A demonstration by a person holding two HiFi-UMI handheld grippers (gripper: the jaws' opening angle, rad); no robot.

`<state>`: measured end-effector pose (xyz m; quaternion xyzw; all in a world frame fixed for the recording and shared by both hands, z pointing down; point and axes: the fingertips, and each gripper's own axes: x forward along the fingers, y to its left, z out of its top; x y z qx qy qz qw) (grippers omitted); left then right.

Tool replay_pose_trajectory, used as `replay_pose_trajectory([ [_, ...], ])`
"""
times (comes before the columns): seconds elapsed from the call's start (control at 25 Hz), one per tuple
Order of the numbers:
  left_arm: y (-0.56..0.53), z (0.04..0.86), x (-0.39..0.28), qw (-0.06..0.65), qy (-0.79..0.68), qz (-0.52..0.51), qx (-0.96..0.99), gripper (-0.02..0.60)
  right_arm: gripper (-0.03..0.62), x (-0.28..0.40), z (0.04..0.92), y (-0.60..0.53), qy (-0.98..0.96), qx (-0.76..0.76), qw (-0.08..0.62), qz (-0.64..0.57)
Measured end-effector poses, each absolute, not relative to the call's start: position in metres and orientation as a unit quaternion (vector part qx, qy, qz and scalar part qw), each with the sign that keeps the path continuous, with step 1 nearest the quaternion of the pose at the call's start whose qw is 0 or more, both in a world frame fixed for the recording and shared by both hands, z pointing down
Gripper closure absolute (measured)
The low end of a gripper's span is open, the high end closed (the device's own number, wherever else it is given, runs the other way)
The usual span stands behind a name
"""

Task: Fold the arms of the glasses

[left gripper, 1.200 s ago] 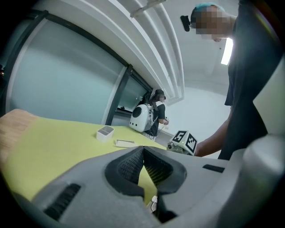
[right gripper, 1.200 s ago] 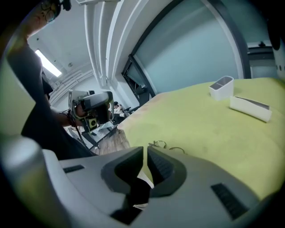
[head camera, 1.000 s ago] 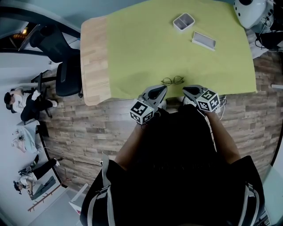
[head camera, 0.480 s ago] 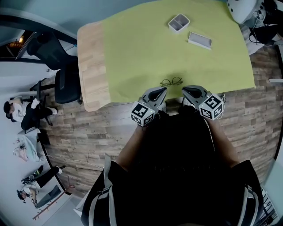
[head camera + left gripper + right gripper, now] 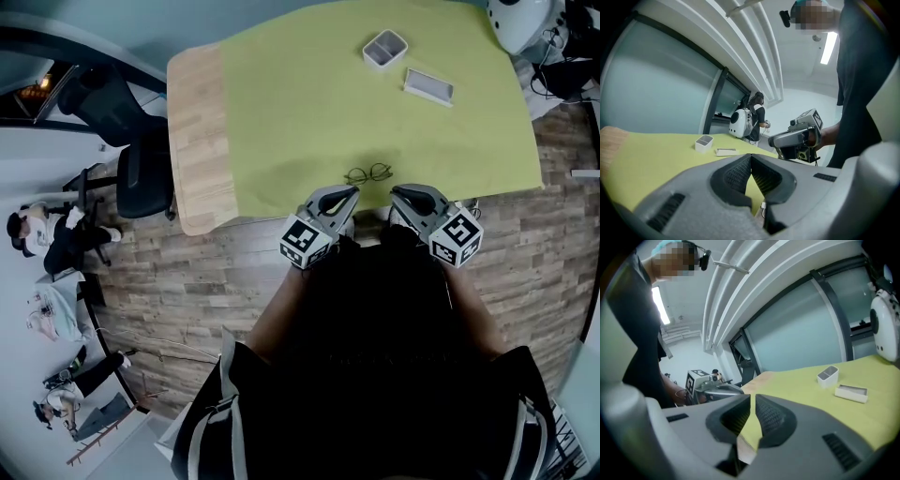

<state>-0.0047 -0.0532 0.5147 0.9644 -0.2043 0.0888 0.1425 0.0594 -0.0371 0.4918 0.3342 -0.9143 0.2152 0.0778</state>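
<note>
Thin dark-framed glasses [image 5: 367, 173] lie on the green cloth [image 5: 300, 103] close to the table's near edge; I cannot make out how their arms stand. My left gripper [image 5: 349, 194] hovers just short of them on the left, my right gripper [image 5: 398, 194] just short on the right; neither touches them. In the left gripper view the left gripper [image 5: 751, 157] is shut on nothing, and the right gripper [image 5: 797, 138] shows beyond it. In the right gripper view the right gripper [image 5: 753, 399] is likewise shut and empty. Both gripper views miss the glasses.
A small white box [image 5: 385, 48] and its flat lid [image 5: 429, 86] sit at the far side of the cloth. A bare wood strip [image 5: 192, 122] runs along the table's left end, with an office chair [image 5: 131, 141] beside it. A white rounded device [image 5: 525, 23] stands at the top right.
The right gripper has drawn back slightly toward the person's body. The left gripper and the glasses have stayed put.
</note>
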Motion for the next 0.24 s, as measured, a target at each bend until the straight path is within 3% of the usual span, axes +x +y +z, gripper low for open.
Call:
replay_pose_trajectory([
  [0.24, -0.041, 0.499, 0.0, 0.116, -0.186, 0.103, 0.97, 0.563, 0.545, 0.057, 0.468, -0.032, -0.919, 0.336, 0.056, 0.201],
])
